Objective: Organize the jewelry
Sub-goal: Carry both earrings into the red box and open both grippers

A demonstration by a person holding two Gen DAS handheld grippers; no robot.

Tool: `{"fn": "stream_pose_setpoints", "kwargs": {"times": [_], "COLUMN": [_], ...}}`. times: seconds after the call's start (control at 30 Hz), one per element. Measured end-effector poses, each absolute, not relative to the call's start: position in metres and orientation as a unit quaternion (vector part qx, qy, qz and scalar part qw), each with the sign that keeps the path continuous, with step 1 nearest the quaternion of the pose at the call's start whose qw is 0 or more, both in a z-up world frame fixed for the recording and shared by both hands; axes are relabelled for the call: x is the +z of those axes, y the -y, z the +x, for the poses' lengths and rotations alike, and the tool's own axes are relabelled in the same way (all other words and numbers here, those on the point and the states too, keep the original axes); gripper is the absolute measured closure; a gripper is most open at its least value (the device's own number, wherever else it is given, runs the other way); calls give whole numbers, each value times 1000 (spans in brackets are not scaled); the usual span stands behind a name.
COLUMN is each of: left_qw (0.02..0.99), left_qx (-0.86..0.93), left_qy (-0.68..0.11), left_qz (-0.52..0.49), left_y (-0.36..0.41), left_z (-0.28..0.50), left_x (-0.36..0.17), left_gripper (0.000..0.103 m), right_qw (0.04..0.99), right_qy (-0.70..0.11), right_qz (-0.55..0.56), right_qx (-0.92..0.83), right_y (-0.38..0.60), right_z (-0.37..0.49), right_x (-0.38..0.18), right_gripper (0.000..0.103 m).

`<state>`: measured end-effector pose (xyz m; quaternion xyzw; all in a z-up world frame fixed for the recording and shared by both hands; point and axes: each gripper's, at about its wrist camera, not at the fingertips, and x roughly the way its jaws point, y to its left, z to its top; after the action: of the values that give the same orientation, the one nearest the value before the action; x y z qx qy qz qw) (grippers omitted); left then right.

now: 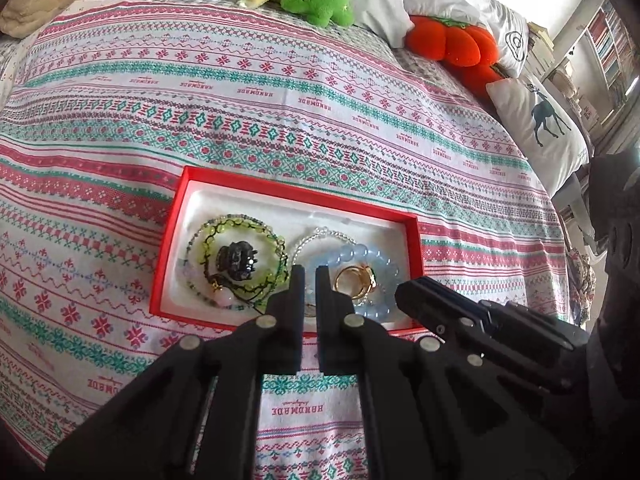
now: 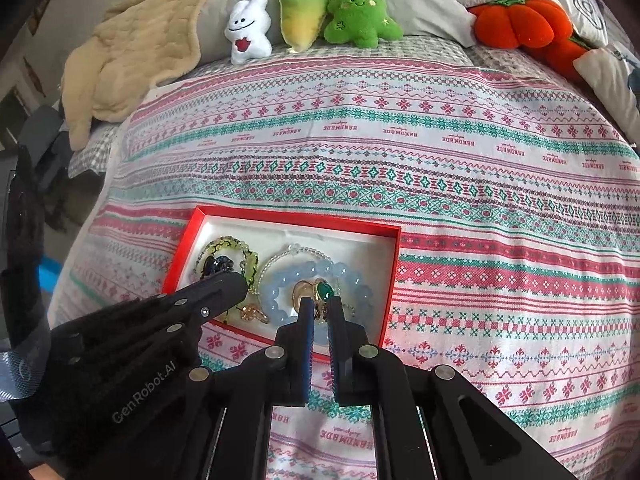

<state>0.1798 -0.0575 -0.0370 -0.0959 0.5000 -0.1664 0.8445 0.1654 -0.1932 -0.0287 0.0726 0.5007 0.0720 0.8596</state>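
Note:
A red box [image 1: 176, 216] with a white lining lies on the patterned bedspread; it also shows in the right wrist view [image 2: 394, 264]. Inside lie green bead bracelets [image 1: 208, 232], a black hair claw [image 1: 236, 260], a pale blue bead bracelet [image 2: 280, 280], a clear bead bracelet [image 1: 320, 234] and a gold ring with a green stone [image 2: 324, 291]. My left gripper [image 1: 310, 276] hovers over the box's near middle, jaws a narrow gap apart, nothing held. My right gripper [image 2: 320, 306] hovers over the gold ring, jaws narrowly apart and empty.
Plush toys line the back of the bed: a white one [image 2: 248, 32], a yellow-green one [image 2: 302, 12], a green tree [image 2: 358, 12] and orange pumpkins [image 2: 520, 24]. A beige blanket [image 2: 136, 48] lies at the back left. Pillows [image 1: 540, 128] sit at the right.

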Motion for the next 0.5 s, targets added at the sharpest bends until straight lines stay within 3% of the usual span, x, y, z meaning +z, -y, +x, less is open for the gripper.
{"fn": "stream_pose_setpoints", "kwargs": {"times": [0.1, 0.37, 0.5], "left_qw": [844, 845, 850], "left_qx": [-165, -161, -150], "left_qy": [-501, -500, -497], "left_qz": [-100, -104, -97], "left_y": [56, 50, 50], "left_z": [180, 178, 174], "left_x": [-36, -31, -26], "left_gripper": [98, 96, 88], "right_qw": [857, 864, 864], "right_qy": [-505, -493, -493], "right_qz": [76, 78, 78], "right_qx": [72, 64, 64], "right_y": [196, 201, 202], "right_z": [166, 163, 161], "right_x": [-30, -25, -24], "right_gripper": [86, 86, 86]}}
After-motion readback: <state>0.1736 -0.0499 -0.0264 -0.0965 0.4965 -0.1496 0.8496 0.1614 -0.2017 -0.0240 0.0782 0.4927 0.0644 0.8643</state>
